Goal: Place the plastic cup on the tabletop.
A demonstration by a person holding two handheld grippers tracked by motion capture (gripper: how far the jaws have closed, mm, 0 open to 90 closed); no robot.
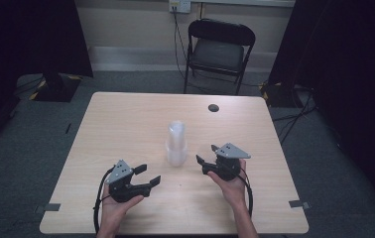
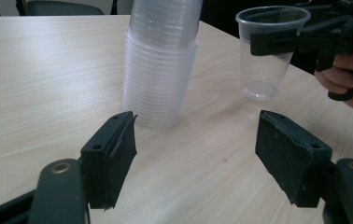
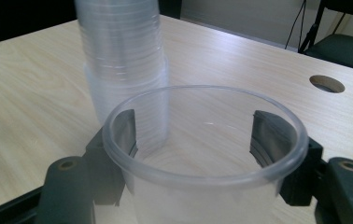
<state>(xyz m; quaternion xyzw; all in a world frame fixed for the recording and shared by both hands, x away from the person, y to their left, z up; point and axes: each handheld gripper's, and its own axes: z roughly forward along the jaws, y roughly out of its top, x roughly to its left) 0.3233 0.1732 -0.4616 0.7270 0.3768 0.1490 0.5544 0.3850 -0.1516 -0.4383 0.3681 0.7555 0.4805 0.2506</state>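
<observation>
A tall stack of clear plastic cups [image 1: 175, 144] stands mid-table on the light wooden table [image 1: 121, 119]. My right gripper [image 1: 207, 153] is to the right of the stack, shut on a single clear cup [image 3: 202, 186]; its pads press the cup's wall from both sides just under the rim. In the left gripper view that cup [image 2: 265, 56] hangs upright above the table in the right gripper [image 2: 305, 37]. My left gripper [image 1: 148, 174] sits nearer the front edge, left of the stack [image 2: 160, 70]. Its jaws stand wide open, nothing between the pads [image 2: 114, 154].
A black folding chair [image 1: 218, 49] stands behind the table. A round cable hole [image 1: 213, 107] lies near the table's far edge. Dark curtains hang at both sides, and cables run along the floor at the right.
</observation>
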